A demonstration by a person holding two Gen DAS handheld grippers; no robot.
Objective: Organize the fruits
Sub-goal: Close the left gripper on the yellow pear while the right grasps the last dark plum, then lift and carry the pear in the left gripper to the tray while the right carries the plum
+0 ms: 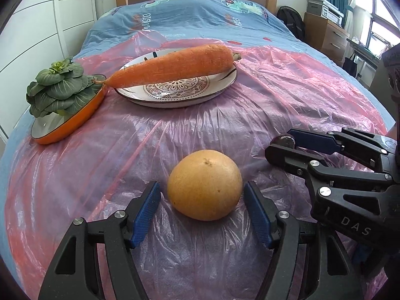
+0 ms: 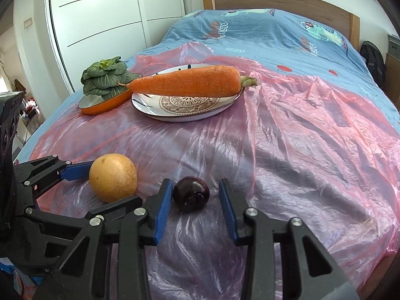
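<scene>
left wrist view: crinkled pink plastic sheet [image 1: 287, 95] over blue bedspread [image 1: 190, 15]

From your left tool's camera, the dark purple fruit [image 1: 283, 141] showed only as a sliver, the rest hidden behind your right tool [image 1: 287, 140]. The carrot [image 1: 172, 68] covered the far half of the patterned plate [image 1: 175, 95]. The leafy greens [image 1: 56, 87] hid the back of the orange dish [image 1: 72, 122]. The printing on the blue bedspread [image 2: 275, 35] was too blurred to read fully.
</scene>
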